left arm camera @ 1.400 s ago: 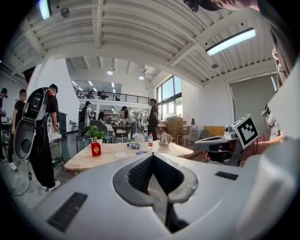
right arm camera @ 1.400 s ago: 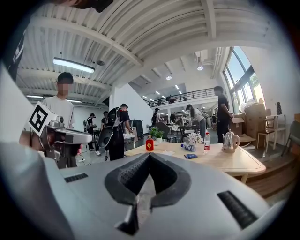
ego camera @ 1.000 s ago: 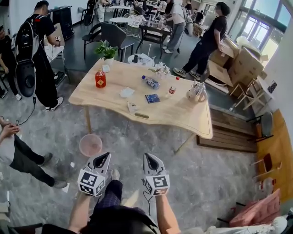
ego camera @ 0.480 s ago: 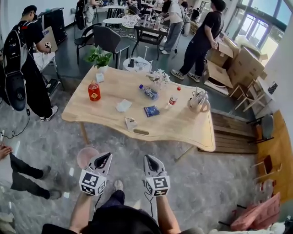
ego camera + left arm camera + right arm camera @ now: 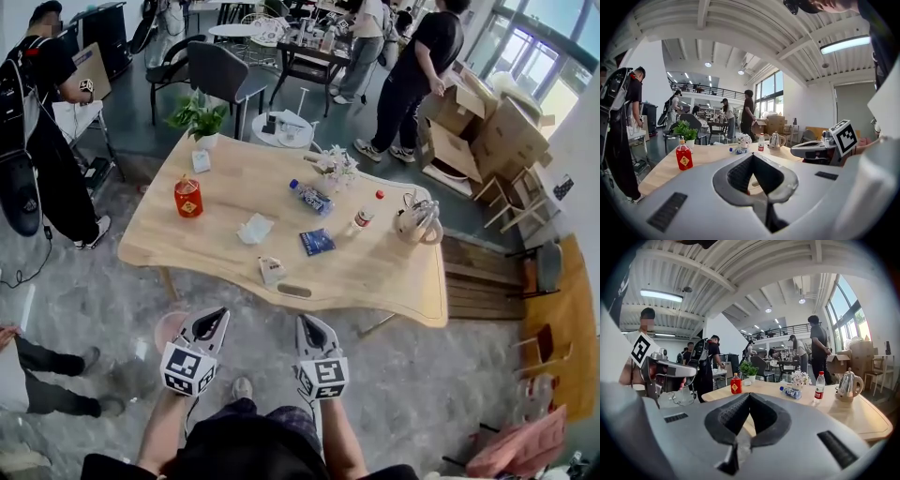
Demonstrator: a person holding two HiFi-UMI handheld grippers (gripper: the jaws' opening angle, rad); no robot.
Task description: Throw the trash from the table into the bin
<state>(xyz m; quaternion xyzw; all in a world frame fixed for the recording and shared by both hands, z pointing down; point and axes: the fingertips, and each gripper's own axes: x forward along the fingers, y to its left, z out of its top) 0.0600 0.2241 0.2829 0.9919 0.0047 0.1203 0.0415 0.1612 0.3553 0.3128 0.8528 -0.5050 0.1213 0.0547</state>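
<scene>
Pink bin (image 5: 167, 328) sits on the floor off the bench's (image 5: 394, 281) near left corner, just beside my left claw (image 5: 216, 319), which is clamped shut and empty. Crumpled tissue (image 5: 254, 228) and blue packet (image 5: 317, 242) lie mid-bench. My right claw (image 5: 307, 324) is closed too, holding nothing.

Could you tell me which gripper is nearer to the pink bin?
Left. The left gripper sits just right of the bin in the head view; the right gripper is farther right, beyond the left one.
</scene>
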